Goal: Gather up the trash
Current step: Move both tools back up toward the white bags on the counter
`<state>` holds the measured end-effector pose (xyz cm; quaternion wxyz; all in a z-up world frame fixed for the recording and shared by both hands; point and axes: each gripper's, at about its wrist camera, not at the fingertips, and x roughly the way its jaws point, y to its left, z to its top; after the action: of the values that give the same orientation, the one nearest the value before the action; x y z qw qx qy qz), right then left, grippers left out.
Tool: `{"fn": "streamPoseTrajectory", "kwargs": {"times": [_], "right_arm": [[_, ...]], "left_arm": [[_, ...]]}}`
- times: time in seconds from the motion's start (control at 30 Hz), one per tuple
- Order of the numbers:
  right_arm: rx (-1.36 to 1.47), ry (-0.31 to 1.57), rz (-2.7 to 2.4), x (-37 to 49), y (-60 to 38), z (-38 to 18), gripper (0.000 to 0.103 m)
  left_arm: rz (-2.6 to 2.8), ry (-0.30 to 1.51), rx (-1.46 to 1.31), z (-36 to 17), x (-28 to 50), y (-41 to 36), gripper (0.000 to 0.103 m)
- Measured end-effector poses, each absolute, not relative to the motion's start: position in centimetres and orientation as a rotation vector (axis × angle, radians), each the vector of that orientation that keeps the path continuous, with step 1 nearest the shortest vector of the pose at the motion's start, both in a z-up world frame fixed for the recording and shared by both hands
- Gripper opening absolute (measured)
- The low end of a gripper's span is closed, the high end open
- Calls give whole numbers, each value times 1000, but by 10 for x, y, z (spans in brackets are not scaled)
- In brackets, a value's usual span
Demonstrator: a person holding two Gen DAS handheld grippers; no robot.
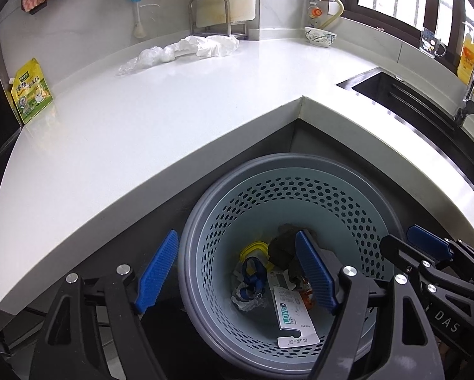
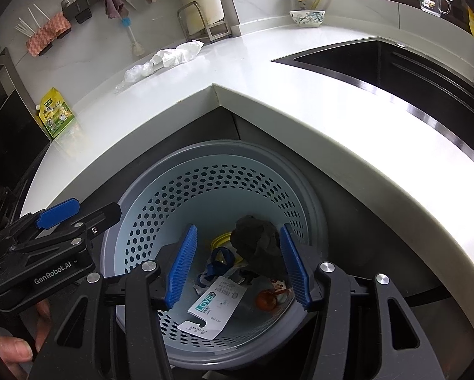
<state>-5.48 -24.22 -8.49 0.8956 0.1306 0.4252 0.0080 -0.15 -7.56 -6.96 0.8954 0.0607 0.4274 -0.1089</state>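
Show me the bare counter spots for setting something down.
Widest bare stretch: the counter between the yellow pouch and the sink. Crowded along the back wall: crumpled plastic bags, metal rack, bowl.

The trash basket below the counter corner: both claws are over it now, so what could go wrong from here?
1. The left claw and right claw hang close together over the basket; they may bump when one lifts away.
2. The crumpled white bags lie far back on the counter near the wall, so reaching them could be awkward.
3. The yellow-green pouch stands on the counter too; it may be product rather than trash.
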Motion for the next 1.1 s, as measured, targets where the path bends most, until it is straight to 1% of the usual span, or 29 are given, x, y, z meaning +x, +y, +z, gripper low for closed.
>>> {"fn": "streamPoseTrajectory", "kwargs": {"times": [0.1,0.13,0.4,0.87,0.97,1.1], "right_arm": [[276,870,18,-54,-244,-82,53],[277,867,17,-54,-244,-80,55],[278,856,12,-49,-247,-72,56],[279,834,-3,-40,-257,-57,57],[276,825,7,-33,-254,-50,57],[288,811,37,-21,-249,-40,57]], "left_arm": [[-223,874,121,-63,1,-73,76],[-223,870,119,-61,1,-72,77],[-251,829,98,-41,7,-69,80],[-271,799,75,-18,29,-62,80],[-280,789,60,-12,33,-58,83],[-288,791,72,-10,44,-55,84]]}}
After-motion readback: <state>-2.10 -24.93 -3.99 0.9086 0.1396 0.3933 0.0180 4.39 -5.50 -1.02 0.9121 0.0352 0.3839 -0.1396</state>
